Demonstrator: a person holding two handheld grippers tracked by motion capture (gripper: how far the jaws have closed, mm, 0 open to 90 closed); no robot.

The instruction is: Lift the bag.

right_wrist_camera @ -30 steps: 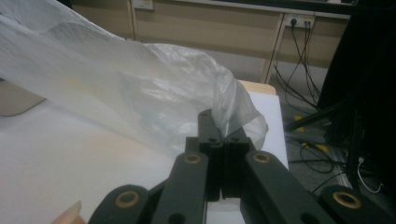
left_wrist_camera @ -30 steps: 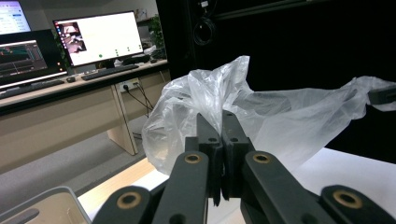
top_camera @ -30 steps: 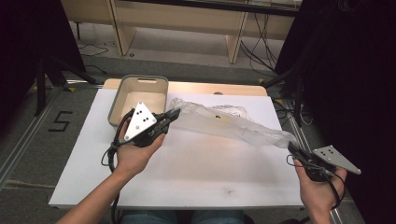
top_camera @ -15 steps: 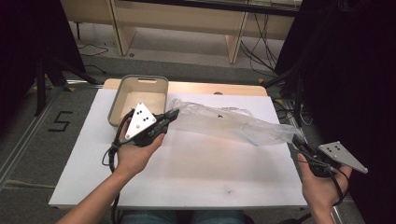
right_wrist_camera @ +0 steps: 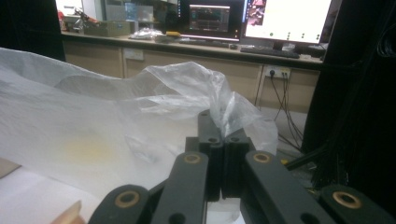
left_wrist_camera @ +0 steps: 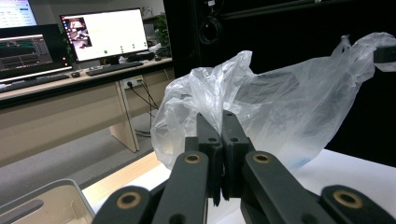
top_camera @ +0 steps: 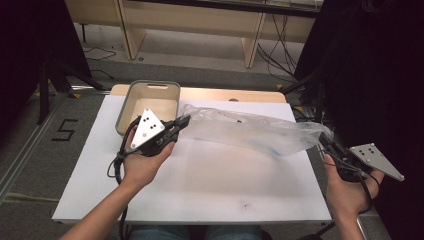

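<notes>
Clear plastic bag (top_camera: 250, 131) stretched between left gripper (top_camera: 184, 120) and right gripper (top_camera: 325, 142), each clenched on a corner. High view: right end lifted since a second ago, bag hanging tauter; grey bin (top_camera: 131, 107) just behind left gripper, surface (top_camera: 210, 185) edge beside right gripper. Left gripper view: bunched film ahead. Right gripper view: same, desks far beyond.

A large dark numeral "5" (top_camera: 65, 129) stands on the grey floor mat just left of the white table. The monitors (left_wrist_camera: 109, 33) on the desks in both gripper views carry windows and graphs, but their writing is too small and blurred to read. Nothing else bears legible text
</notes>
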